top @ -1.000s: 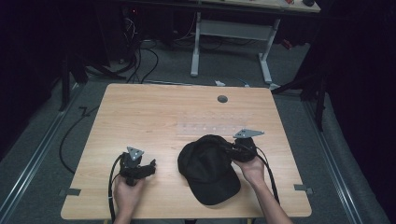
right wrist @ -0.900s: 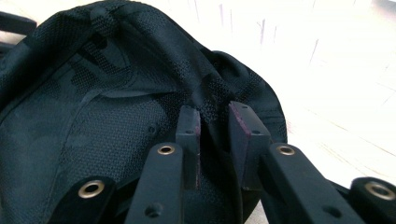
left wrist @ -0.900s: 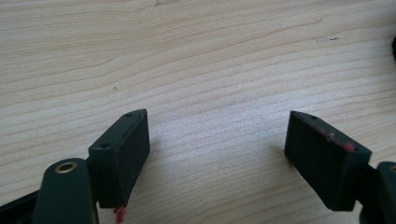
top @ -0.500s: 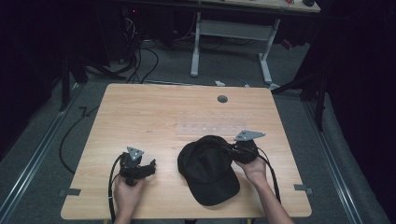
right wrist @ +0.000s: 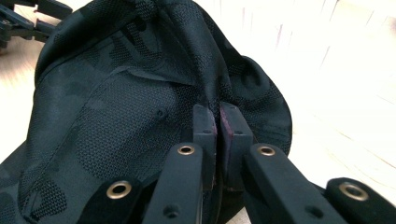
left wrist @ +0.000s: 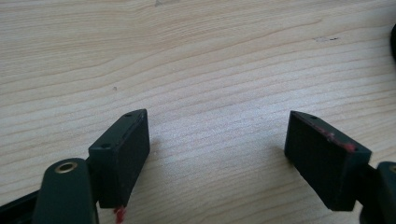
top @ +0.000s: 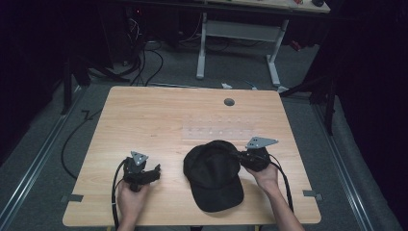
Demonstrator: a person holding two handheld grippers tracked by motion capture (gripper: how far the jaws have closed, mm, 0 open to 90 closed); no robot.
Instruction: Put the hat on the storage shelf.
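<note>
A black cap [top: 214,175] lies on the wooden table [top: 168,120] near the front, its brim toward the person. My right gripper [top: 239,158] is at the cap's right side, and its jaws have just been closing. In the right gripper view they pinch a fold of the cap's fabric [right wrist: 140,93] between the pads, my right gripper [right wrist: 217,114] shut on it. My left gripper [top: 153,169] rests at the front left, apart from the cap. The left gripper view shows my left gripper [left wrist: 217,133] open over bare wood, with nothing between its fingers.
A small round dark hole [top: 229,102] is set near the table's far edge. A clear strip [top: 219,129] lies flat behind the cap. A white desk frame [top: 238,36] and cables [top: 144,57] stand on the floor beyond the table.
The right gripper's jaws have closed onto the cap's right side, bunching the fabric. The left gripper has stayed where it was.
</note>
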